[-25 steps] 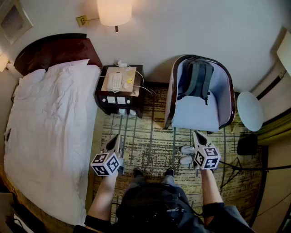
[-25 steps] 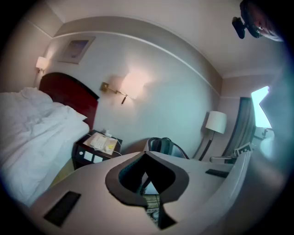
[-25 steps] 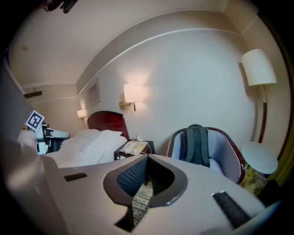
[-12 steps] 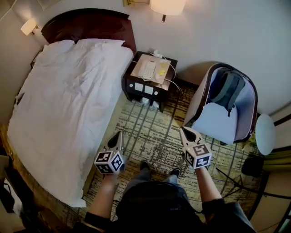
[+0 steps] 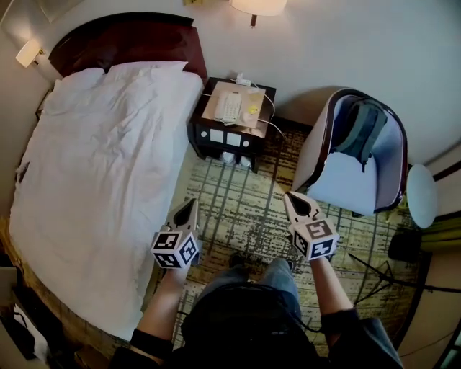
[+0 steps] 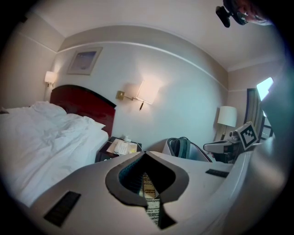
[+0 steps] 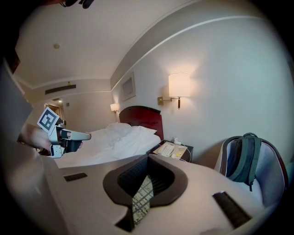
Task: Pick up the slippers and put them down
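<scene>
Step in hand: search and approach, nothing picked up yet. Left claw (image 5: 187,205) closed, empty; only carpet showed through the slit behind its tips. Right claw (image 5: 291,197) likewise closed and empty. Both were held out over the floor, lower centre of the head view.

Slippers: none positively identified. Two small white items (image 5: 236,158) lay at the foot of the dark wooden nightstand (image 5: 209,133), upper centre; too small to tell whether they were the slippers.

Next move, as judged: locate the pair, lower one claw to floor level, open it, and close it on a slipper.

Surface: patterned beige-and-dark carpet (image 5: 241,205). Room: bed with white duvet (image 5: 94,166) at left, pale blue armchair (image 5: 346,191) with grey-green backpack (image 5: 364,130) at right, lit wall lamp (image 5: 258,6) at top.
</scene>
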Demonstrator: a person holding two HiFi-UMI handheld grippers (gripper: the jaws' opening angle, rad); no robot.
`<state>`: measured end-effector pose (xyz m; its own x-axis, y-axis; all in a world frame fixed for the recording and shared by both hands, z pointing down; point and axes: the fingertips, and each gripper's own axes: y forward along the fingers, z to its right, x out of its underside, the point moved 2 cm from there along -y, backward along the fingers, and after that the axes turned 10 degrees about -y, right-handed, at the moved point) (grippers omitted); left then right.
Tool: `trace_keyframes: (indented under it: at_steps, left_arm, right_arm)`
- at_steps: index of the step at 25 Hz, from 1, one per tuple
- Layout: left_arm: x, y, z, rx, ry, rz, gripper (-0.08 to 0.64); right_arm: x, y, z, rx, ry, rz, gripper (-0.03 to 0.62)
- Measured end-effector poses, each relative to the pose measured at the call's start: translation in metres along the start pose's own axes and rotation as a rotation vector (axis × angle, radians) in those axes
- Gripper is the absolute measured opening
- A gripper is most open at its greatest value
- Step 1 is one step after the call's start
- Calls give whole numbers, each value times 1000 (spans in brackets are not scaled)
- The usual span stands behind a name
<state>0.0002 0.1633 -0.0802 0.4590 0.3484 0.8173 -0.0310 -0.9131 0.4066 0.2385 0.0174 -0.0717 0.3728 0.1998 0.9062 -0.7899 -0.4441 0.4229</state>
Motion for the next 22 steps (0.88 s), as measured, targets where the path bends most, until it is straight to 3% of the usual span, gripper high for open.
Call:
trace_keyframes:
  at_steps: [9, 22]
  left_arm:
    - [-9, 42, 2, 3, 3, -37, 0]
    - [12, 111, 4, -47, 2, -56, 0]
  right_arm:
    - [-3, 25, 21, -25, -8, -16, 0]
    - [10, 99, 66, -106, -20, -12, 0]
